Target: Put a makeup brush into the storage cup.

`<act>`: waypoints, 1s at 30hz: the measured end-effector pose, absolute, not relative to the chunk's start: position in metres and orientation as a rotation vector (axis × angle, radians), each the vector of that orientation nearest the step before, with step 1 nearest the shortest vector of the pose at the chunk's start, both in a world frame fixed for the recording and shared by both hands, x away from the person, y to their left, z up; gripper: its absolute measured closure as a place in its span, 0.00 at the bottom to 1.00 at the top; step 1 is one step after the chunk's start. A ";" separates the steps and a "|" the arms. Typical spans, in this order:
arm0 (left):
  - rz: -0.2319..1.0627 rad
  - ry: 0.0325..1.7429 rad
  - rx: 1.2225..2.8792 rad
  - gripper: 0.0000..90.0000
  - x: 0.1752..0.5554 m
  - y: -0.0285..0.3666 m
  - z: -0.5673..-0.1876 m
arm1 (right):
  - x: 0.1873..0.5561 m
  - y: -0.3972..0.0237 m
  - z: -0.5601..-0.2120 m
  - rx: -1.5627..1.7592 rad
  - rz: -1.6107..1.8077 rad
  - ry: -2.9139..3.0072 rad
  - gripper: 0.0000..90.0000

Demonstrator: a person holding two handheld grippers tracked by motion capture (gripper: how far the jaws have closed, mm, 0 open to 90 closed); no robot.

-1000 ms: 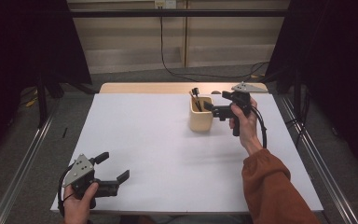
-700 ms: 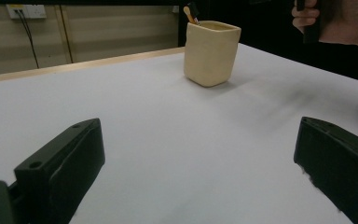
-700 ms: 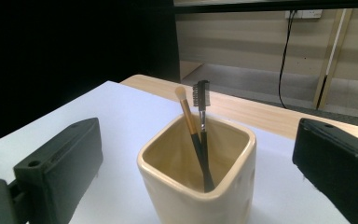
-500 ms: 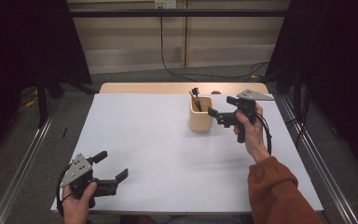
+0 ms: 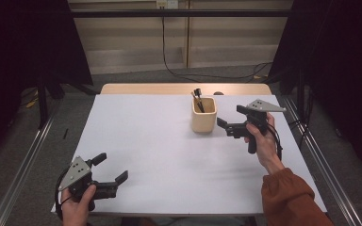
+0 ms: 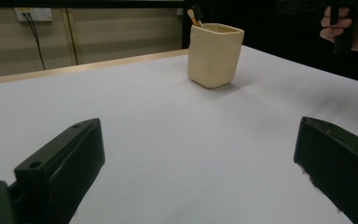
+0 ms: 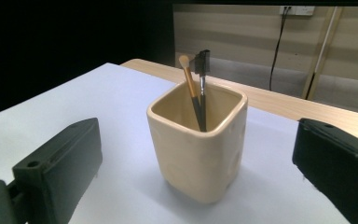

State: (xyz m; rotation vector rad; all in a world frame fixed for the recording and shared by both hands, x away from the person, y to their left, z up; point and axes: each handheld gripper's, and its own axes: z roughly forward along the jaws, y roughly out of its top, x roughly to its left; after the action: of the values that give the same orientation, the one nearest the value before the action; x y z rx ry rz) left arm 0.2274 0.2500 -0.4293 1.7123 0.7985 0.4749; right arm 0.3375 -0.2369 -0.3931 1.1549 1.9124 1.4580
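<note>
Right gripper view looks straight at the cream square ceramic cup (image 7: 198,147), which stands dead ahead between the two black jaws, at twelve o'clock from them, upright on the white desk (image 7: 74,109). Its long axis is vertical, so the jaws, spread wide and holding nothing, would have to close on its side walls. Two brushes lean inside it: a tan-handled makeup brush with a pale tip (image 7: 189,84) and a thin black brush with a comb head (image 7: 202,81), both tilted toward the cup's far corner and standing clear above the rim.

In the high view the right gripper (image 5: 227,127) sits just beside the cup (image 5: 203,115), at about four o'clock from it, jaws pointing toward nine o'clock at the cup's wall; they do not touch it. The left gripper (image 5: 109,169) rests at the desk's near-left corner, at seven o'clock from the cup and well apart, its jaws also wide and empty. The right hand (image 5: 260,139) is plainly the nearer one, and I judge that the coming reach falls to it.

Against the earlier frames, the right gripper has drawn back from the cup toward the person and dropped a little lower; a second ago its jaws were at the cup's rim. The left gripper has barely shifted, and the cup and brushes stand as they did.
</note>
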 end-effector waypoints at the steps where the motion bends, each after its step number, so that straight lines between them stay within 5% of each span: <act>1: 0.477 0.799 1.705 0.02 0.227 0.250 -0.429 | 0.336 -0.238 -0.393 1.161 1.457 1.912 0.01; 30: 0.479 0.793 1.704 0.02 0.222 0.250 -0.428 | 0.262 -0.269 -0.421 1.237 1.427 1.866 0.04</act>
State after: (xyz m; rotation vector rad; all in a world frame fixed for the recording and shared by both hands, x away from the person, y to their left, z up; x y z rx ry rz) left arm 0.2219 0.2502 -0.4284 1.7040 0.7932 0.4793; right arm 0.2623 -0.2685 -0.4209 1.2366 1.8661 1.4267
